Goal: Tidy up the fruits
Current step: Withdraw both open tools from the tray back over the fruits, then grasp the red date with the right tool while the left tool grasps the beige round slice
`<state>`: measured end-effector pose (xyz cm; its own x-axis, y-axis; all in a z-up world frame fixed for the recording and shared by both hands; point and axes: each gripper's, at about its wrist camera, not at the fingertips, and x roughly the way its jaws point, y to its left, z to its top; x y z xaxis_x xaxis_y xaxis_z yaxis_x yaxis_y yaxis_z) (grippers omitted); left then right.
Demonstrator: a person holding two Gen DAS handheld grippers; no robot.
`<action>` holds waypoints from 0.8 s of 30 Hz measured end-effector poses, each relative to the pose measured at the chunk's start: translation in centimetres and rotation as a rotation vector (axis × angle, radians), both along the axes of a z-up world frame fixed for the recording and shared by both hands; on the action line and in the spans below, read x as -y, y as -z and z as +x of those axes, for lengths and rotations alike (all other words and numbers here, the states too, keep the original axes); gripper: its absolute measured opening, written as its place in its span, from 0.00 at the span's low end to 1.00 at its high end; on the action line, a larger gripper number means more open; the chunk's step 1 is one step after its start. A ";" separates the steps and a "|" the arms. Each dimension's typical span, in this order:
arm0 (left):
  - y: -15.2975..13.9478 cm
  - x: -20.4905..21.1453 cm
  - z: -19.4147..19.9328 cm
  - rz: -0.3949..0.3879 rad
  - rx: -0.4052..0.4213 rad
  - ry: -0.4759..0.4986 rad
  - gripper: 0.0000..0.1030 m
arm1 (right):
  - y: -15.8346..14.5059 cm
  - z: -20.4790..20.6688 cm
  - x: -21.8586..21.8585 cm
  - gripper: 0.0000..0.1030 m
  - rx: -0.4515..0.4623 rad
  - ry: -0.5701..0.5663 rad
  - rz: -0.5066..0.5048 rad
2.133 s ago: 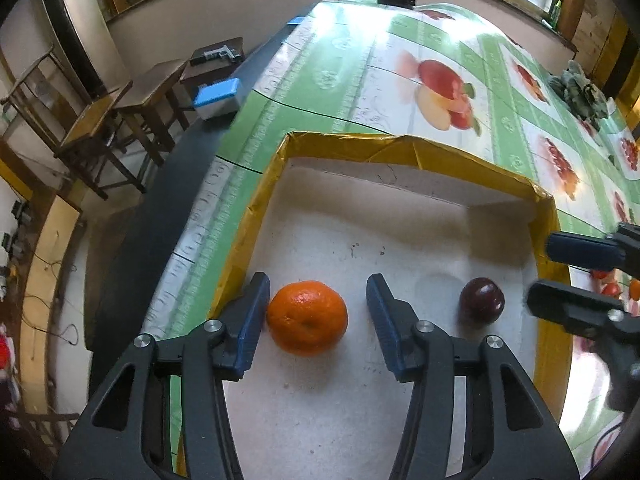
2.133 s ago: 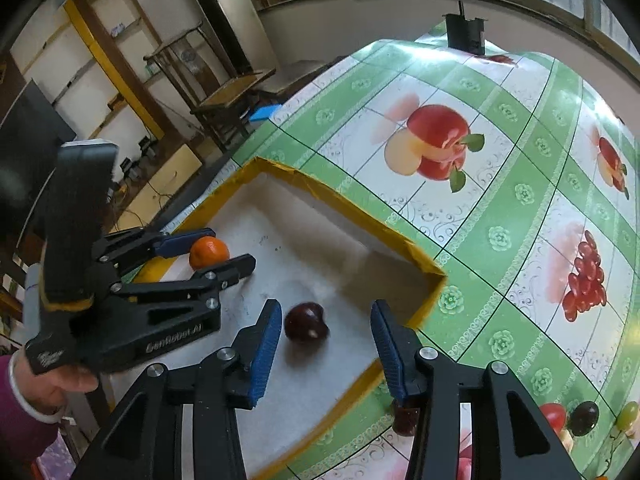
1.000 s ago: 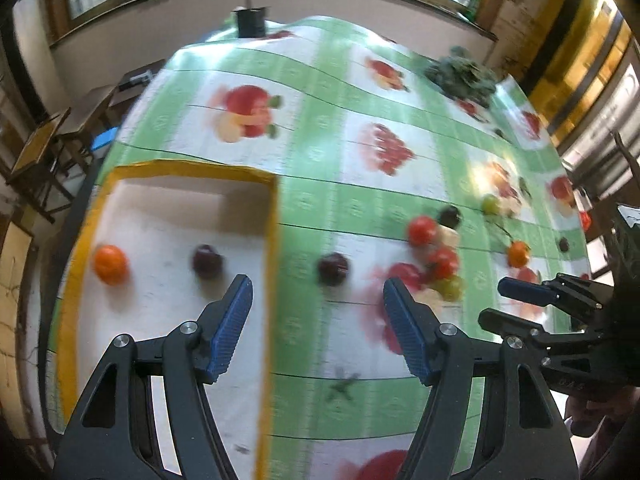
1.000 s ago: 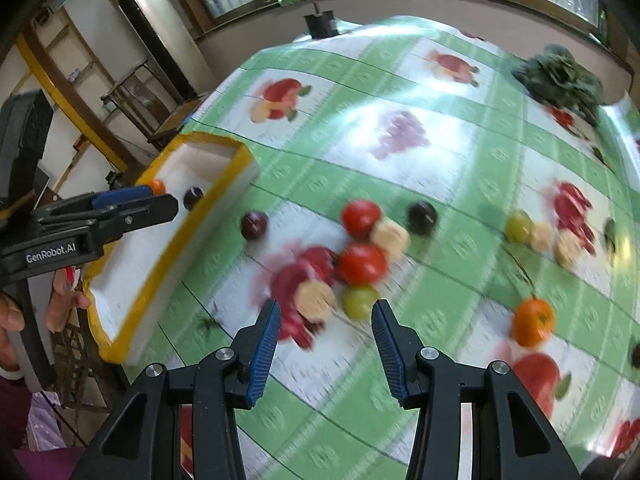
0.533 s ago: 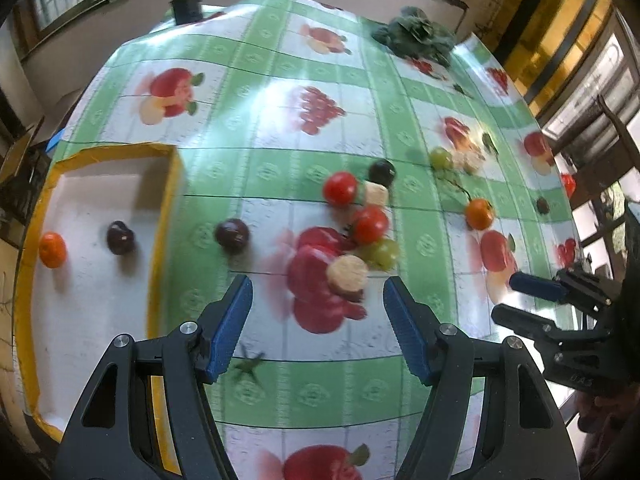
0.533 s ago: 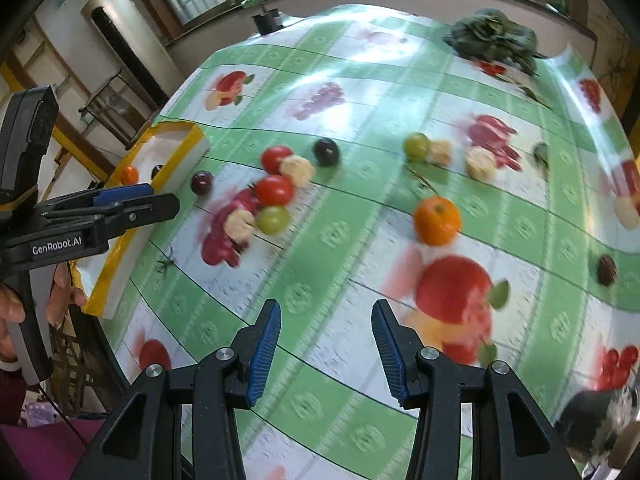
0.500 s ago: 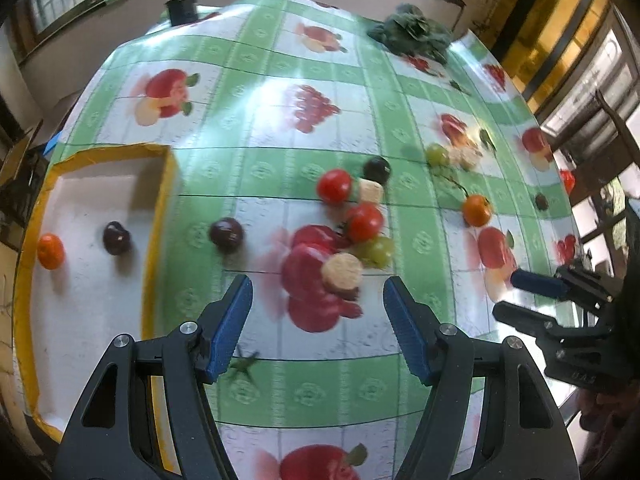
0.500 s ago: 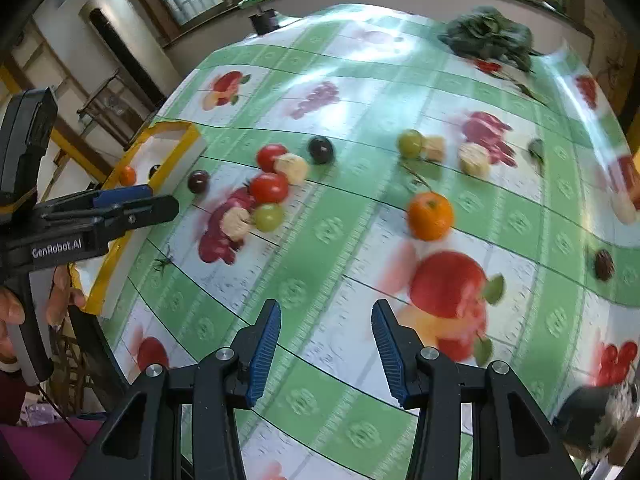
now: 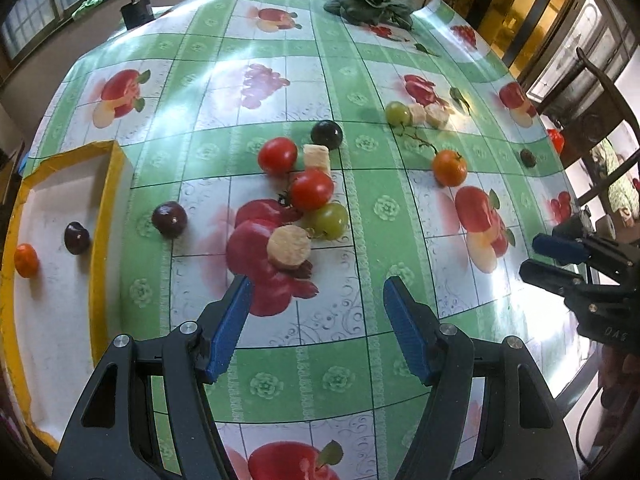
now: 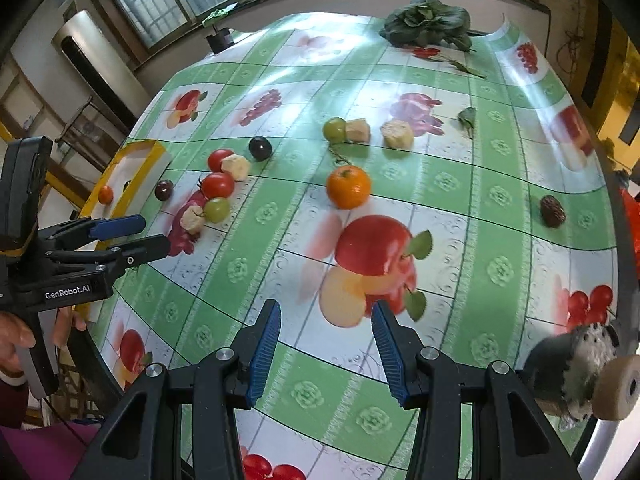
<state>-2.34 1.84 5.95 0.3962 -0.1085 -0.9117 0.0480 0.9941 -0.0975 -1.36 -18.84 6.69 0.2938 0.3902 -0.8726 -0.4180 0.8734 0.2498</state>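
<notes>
tomatoes (image 9: 277, 155): 2 | oranges (image 9: 449, 167): 2 | green grapes (image 9: 329, 220): 2 | tray (image 9: 105, 216): 1

Bare desk (image 10: 500, 240) lies open ahead of the right gripper (image 10: 325, 344), the lone orange (image 10: 348, 187) at 12 o'clock unobstructed. Ahead of the left gripper (image 9: 316, 320), tomatoes (image 9: 311, 189), a green grape (image 9: 329, 221) and a cut slice (image 9: 289, 247) crowd together at 12 o'clock, leaving little room between them.

- The right gripper (image 10: 324, 330) hangs empty, jaws apart, above the table (image 10: 500, 200).
- An orange (image 10: 348, 187) lies ahead of it.
- The left gripper (image 10: 138, 234) hovers beside the yellow-rimmed tray (image 10: 150, 156).
- Leafy greens (image 10: 428, 20) sit at the far edge.
</notes>
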 end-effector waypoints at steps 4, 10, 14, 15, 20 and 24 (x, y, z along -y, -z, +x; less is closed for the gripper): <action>-0.1 0.3 0.0 -0.007 0.012 0.007 0.66 | -0.1 0.0 0.7 0.45 0.004 0.025 0.000; -0.3 0.5 0.0 -0.012 0.024 0.004 0.66 | -0.7 1.4 2.1 0.45 0.032 0.085 -0.027; -0.3 0.3 0.0 -0.020 0.022 -0.011 0.66 | -1.0 3.0 3.5 0.45 0.046 0.121 -0.040; -0.3 0.2 0.0 -0.022 0.023 -0.015 0.66 | -1.1 3.4 3.8 0.45 0.043 0.127 -0.043; -0.3 -0.3 0.3 -0.034 0.028 -0.036 0.66 | -0.9 5.1 4.7 0.45 0.023 0.134 -0.069; -0.2 -0.3 0.6 -0.028 0.031 -0.034 0.66 | -1.0 6.2 5.3 0.44 0.014 0.136 -0.089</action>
